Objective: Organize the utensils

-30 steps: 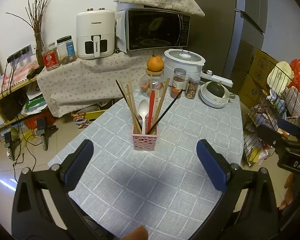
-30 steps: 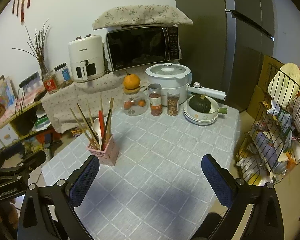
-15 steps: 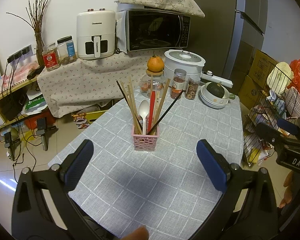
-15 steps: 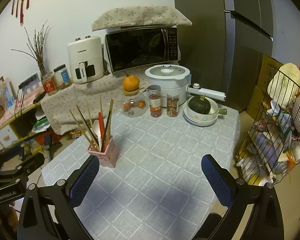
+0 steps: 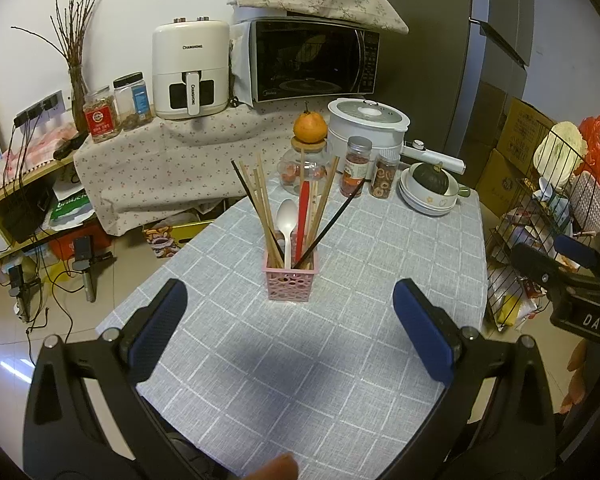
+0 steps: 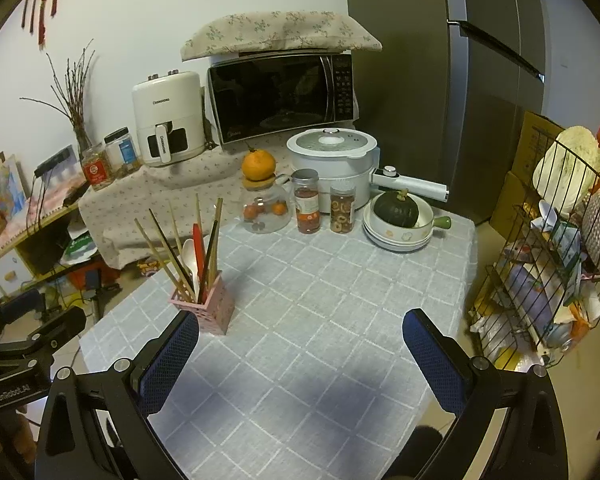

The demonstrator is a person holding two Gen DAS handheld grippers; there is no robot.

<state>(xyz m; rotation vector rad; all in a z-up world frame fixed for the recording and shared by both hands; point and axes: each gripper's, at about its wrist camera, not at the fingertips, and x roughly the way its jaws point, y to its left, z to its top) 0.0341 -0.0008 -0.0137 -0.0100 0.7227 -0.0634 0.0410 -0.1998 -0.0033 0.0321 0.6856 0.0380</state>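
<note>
Nothing has moved: left claw (image 5: pixel 290 330) and right claw (image 6: pixel 300 356) both wide, empty; utensils already in pink basket (image 5: pixel 291 280), task looks finished.

The left gripper (image 5: pixel 290 320) hangs low in its own view with its jaws spread wide: one blue-padded finger (image 5: pixel 158 326) sits at about 8 o'clock, the other at about 4 o'clock, and nothing lies between them. A fingertip of the person's hand (image 5: pixel 276 468) shows at 6 o'clock, at the bottom edge. The right gripper (image 6: pixel 300 356) takes the same pose, jaws wide apart and holding nothing, its padded fingers (image 6: pixel 434 360) at 8 and 4 o'clock. Each gripper's black frame appears in the other's view: the right one at 4 o'clock, the left one at 8 o'clock.
</note>
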